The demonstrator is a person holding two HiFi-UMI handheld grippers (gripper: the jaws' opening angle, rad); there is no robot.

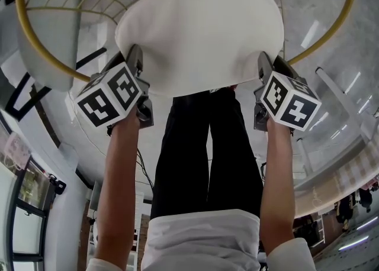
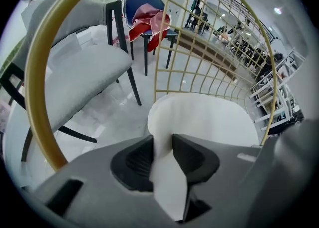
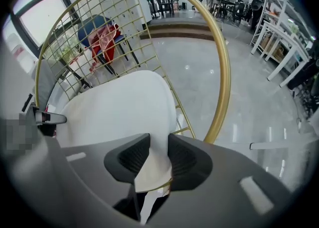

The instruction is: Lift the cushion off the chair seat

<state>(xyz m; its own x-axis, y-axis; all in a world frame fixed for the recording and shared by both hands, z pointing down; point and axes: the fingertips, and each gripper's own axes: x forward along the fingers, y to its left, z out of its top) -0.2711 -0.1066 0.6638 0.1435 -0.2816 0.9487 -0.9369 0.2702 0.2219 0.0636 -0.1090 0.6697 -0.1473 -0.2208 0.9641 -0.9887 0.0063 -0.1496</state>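
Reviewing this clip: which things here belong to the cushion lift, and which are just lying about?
Job: cushion, gold wire chair, left gripper and right gripper, both clamped on the cushion.
Lying about: grey chair, blue chair, red cloth on it.

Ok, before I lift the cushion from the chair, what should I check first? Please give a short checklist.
1. Left gripper jaws pressed on the cushion edge: ok.
2. Right gripper jaws pressed on the cushion edge: ok.
3. Grips at opposite ends of the near edge: ok.
4. Nothing lying on the cushion: ok.
5. Cushion not tied to the chair: cannot tell.
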